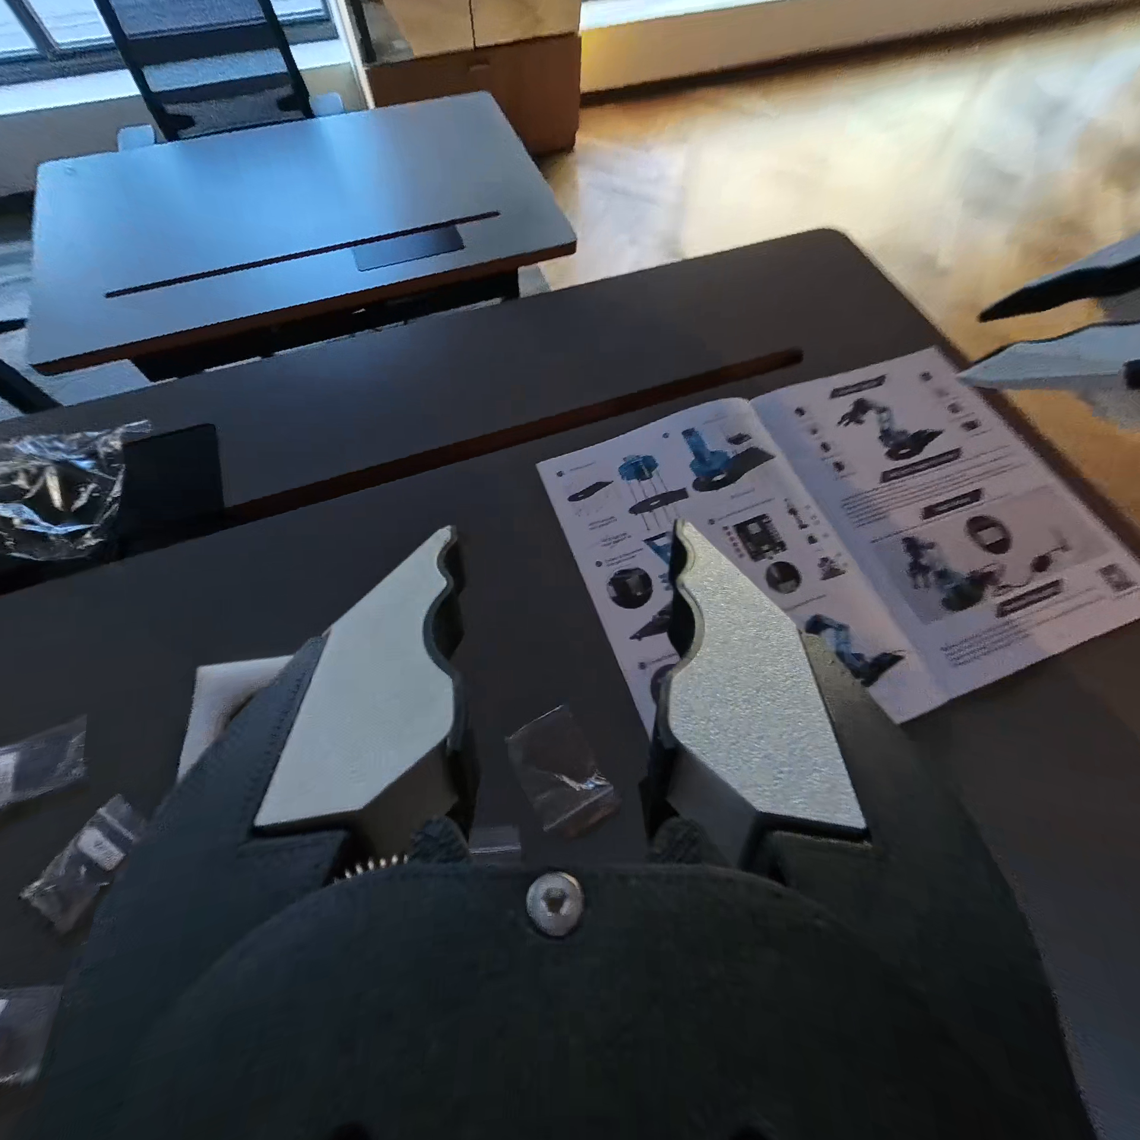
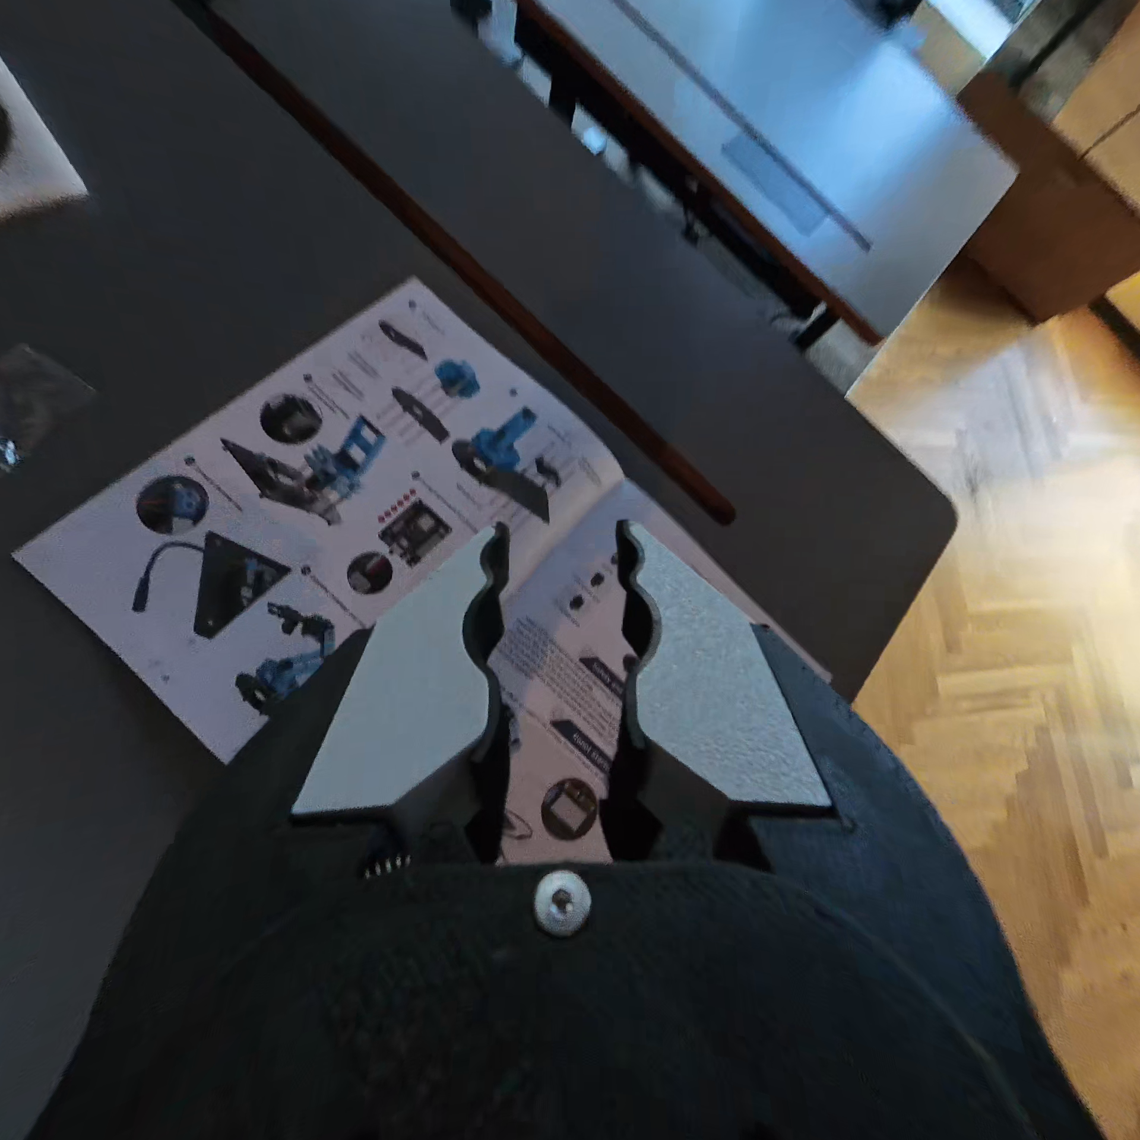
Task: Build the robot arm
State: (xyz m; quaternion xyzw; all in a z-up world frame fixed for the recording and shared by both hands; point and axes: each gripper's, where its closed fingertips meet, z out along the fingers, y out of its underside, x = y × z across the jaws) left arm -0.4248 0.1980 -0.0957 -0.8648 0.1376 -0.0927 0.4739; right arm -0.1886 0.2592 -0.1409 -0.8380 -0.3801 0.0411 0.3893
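Booklet (image 2: 321, 506) lying spread on dark table (image 1: 432, 586), both claws (image 1: 564, 530) (image 2: 558, 530) parted, empty; small plastic bag (image 1: 561, 780) beneath left claw

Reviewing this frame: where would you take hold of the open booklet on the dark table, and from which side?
Probably the booklet's right-hand page edge near the table's right side, approached from that side. It lies flat and open, so only a thin outer edge offers purchase; the right gripper, jaws open, hangs over that page.
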